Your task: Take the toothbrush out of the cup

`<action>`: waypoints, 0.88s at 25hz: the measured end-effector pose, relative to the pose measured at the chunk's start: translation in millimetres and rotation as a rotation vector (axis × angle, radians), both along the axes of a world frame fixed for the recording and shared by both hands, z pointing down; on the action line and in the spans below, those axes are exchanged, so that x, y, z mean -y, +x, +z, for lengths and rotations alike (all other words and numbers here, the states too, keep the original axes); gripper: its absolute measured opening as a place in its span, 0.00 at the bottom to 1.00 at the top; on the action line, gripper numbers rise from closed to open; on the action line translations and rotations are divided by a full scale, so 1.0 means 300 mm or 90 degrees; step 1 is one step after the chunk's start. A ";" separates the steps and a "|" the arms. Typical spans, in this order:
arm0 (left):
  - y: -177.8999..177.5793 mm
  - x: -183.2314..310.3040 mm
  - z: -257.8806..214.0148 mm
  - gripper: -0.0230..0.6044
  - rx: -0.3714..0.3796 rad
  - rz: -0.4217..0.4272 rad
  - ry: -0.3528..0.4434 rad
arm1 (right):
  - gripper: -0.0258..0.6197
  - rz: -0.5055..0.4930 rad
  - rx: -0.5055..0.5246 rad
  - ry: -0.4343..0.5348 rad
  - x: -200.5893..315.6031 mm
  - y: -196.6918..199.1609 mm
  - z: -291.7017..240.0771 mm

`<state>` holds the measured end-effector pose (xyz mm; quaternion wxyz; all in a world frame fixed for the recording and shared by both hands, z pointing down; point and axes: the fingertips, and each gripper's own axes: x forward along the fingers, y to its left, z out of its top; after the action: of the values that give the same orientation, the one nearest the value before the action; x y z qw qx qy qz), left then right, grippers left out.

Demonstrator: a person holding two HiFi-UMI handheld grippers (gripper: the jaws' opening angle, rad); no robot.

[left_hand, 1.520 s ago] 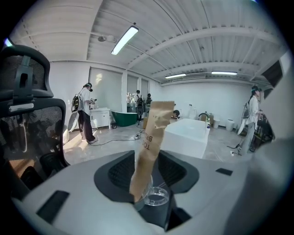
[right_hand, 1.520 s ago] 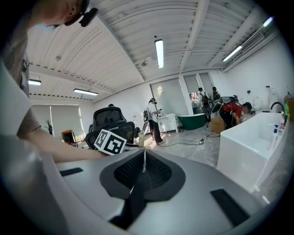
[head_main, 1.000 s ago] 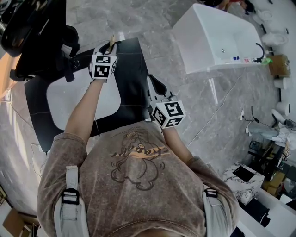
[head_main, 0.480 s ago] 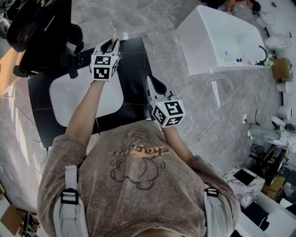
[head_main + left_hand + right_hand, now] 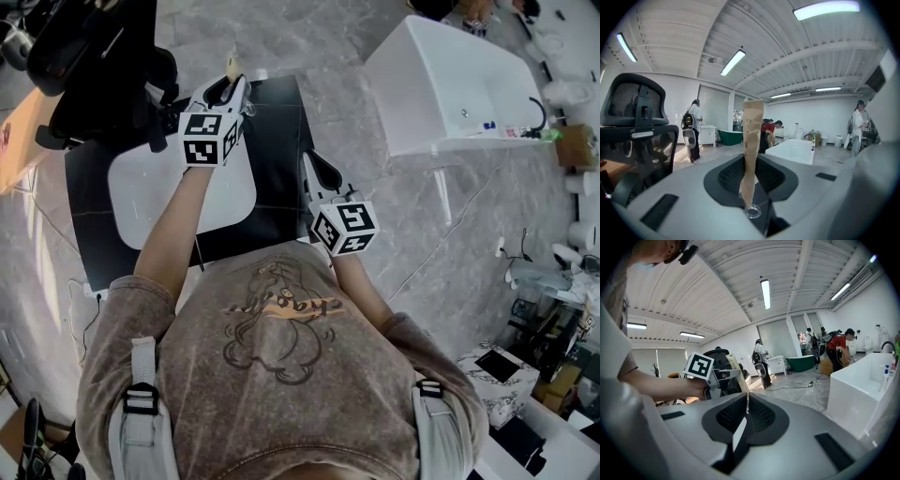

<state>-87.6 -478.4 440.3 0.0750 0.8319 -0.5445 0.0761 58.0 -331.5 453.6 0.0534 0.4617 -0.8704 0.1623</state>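
L gripper [image 5: 749, 165] clamped on paper-sleeved toothbrush [image 5: 752, 126]; R gripper [image 5: 746, 405] clenched, empty. Lift vertically, no tilt, above worktop [image 5: 277, 141] far edge.

The toothbrush [image 5: 751, 140], centre frame, wears tan paper with dark print. The left gripper [image 5: 228, 89] and right gripper [image 5: 314, 167] are light grey with black-and-white square markers. The worktop [image 5: 277, 141] is black, its basin [image 5: 178, 192] white, the floor [image 5: 375, 216] grey veined marble, and the shirt [image 5: 281, 356] at the bottom mottled brown.
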 end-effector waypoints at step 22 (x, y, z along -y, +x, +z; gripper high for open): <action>-0.027 -0.467 -0.007 0.16 -0.058 0.034 -0.059 | 0.08 -0.025 0.000 0.004 -0.161 -0.122 0.019</action>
<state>-95.6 -338.3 438.1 0.1362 0.8443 -0.5142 0.0652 21.5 -283.2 459.2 0.0551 0.4447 -0.8798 0.1586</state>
